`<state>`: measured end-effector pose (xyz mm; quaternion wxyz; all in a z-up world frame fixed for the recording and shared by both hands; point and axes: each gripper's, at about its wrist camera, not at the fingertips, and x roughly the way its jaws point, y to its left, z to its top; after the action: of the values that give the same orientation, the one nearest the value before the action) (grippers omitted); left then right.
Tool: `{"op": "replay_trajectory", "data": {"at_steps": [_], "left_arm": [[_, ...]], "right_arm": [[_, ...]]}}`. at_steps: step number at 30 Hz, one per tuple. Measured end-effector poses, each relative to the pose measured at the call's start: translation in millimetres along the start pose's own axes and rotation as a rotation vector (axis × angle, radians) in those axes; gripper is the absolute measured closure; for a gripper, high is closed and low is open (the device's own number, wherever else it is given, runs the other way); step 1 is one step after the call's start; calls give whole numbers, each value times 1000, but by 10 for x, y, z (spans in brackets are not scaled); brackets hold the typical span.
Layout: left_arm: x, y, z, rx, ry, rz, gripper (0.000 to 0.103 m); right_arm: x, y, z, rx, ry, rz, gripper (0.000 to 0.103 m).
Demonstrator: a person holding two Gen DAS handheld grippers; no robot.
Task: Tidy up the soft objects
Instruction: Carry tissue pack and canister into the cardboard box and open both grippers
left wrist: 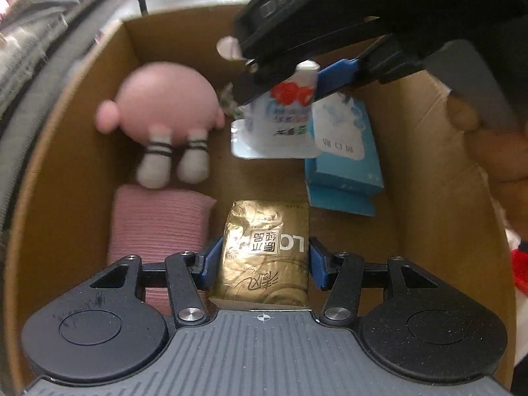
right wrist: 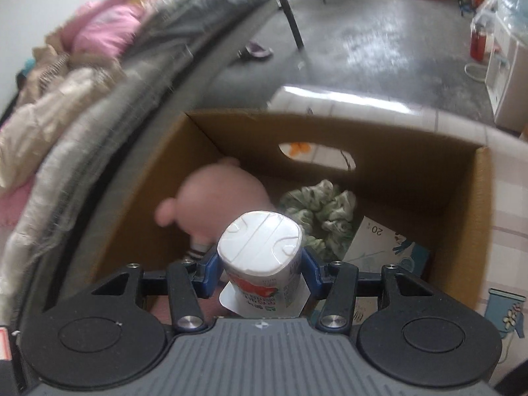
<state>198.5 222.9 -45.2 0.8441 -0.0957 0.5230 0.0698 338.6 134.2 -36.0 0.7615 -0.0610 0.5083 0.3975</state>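
An open cardboard box holds a pink plush doll, a pink knitted cloth, a blue tissue pack and a green scrunchie. My left gripper sits low in the box with its blue pads at both sides of a gold tissue pack. My right gripper is shut on a white yogurt cup with red fruit print, held above the box. The cup also shows in the left wrist view, hanging over the blue pack.
A bed with grey, beige and pink bedding runs along the box's left side. The box has a handle hole in its far wall. A tiled cloth surface lies under and right of it. Grey floor with clutter lies beyond.
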Motion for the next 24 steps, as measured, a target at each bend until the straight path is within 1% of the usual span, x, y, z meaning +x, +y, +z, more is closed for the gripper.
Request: {"op": "replay_trajectory", "data": {"at_steps": [2, 5, 8, 10, 12, 16, 18, 20, 24], "left_arm": [[67, -13, 52, 5, 20, -15, 49], [157, -32, 100, 31, 24, 2, 49], [234, -25, 107, 21, 46, 5, 48], [269, -24, 100, 17, 61, -3, 44], [275, -15, 95, 23, 65, 8, 35], [252, -18, 97, 13, 62, 23, 31], [204, -16, 106, 6, 57, 21, 26], [132, 23, 92, 0, 45, 27, 23], [-31, 52, 46, -11, 19, 35, 20]], "right_arm": [[129, -20, 11, -6, 30, -16, 49], [265, -31, 18, -24, 46, -37, 49], [353, -42, -1, -40, 52, -52, 48], [381, -39, -10, -52, 57, -54, 47], [381, -31, -19, -57, 59, -54, 47], [362, -1, -12, -70, 68, -53, 46], [335, -3, -7, -62, 57, -31, 43], [257, 18, 11, -53, 30, -13, 42], [-32, 23, 57, -36, -33, 30, 42]]}}
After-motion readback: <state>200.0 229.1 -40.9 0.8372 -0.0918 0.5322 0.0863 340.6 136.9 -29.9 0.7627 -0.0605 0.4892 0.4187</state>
